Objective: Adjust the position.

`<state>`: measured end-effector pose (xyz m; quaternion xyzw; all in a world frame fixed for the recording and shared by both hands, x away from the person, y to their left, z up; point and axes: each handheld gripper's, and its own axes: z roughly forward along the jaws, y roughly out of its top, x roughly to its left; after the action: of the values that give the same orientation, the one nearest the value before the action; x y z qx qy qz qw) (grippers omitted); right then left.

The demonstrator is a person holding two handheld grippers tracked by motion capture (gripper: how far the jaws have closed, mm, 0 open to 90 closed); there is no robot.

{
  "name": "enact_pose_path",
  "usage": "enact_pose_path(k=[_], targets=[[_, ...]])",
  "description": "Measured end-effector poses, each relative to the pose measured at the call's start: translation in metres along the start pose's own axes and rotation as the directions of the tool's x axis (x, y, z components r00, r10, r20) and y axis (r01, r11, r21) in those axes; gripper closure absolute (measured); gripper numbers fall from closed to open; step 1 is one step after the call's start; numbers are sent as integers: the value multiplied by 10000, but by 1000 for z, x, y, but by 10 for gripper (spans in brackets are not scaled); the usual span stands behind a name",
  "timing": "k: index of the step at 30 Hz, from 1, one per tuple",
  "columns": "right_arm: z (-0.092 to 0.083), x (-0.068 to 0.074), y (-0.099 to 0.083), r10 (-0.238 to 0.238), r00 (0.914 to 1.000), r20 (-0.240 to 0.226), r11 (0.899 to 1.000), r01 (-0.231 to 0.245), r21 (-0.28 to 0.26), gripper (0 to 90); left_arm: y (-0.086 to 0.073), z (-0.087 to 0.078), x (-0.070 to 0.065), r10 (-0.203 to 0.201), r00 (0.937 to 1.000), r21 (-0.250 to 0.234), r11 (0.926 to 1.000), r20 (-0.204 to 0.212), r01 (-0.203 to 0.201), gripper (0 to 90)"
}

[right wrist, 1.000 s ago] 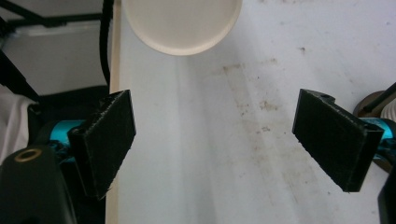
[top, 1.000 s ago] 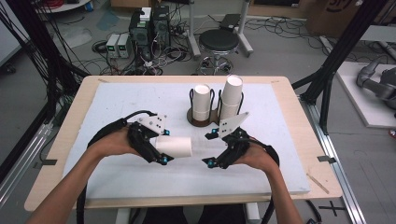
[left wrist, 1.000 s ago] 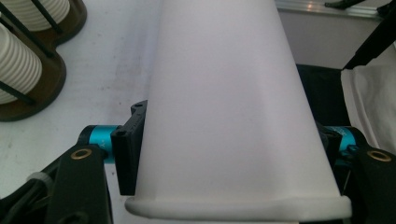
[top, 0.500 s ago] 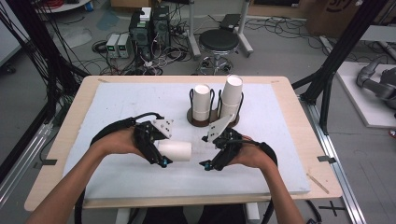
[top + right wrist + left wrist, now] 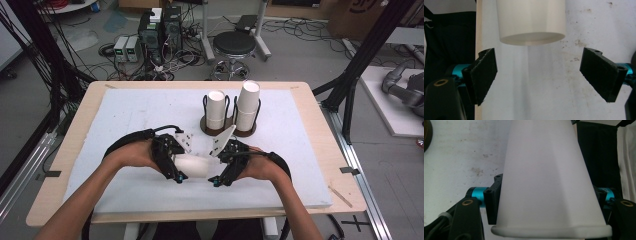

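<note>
The left gripper [image 5: 176,167] pinches a white paper cup [image 5: 194,165] sideways; the right gripper [image 5: 539,72], jaws spread just short of its base, likely must close on it next.

I see the wooden table [image 5: 70,165] carrying a white mat [image 5: 130,115], with a cup rack [image 5: 231,127] at upper centre.

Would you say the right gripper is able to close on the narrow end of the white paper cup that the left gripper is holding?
Probably yes: the right gripper is open, and the white paper cup in the left gripper lies just ahead of its jaws with nothing between.
</note>
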<state>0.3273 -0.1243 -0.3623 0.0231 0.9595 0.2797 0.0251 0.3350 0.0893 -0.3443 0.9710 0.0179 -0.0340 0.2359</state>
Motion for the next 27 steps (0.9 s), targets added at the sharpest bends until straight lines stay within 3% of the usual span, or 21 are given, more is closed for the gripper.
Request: enact_pose_path(k=[13, 27], targets=[[19, 2, 9, -175, 9995, -256, 9977, 192, 657, 149, 5, 8, -1, -39, 10000, 475, 9989, 63, 36, 322], [25, 1, 21, -352, 9977, -578, 9905, 426, 1304, 164, 3, 9, 1, -64, 10000, 695, 9976, 35, 62, 322]])
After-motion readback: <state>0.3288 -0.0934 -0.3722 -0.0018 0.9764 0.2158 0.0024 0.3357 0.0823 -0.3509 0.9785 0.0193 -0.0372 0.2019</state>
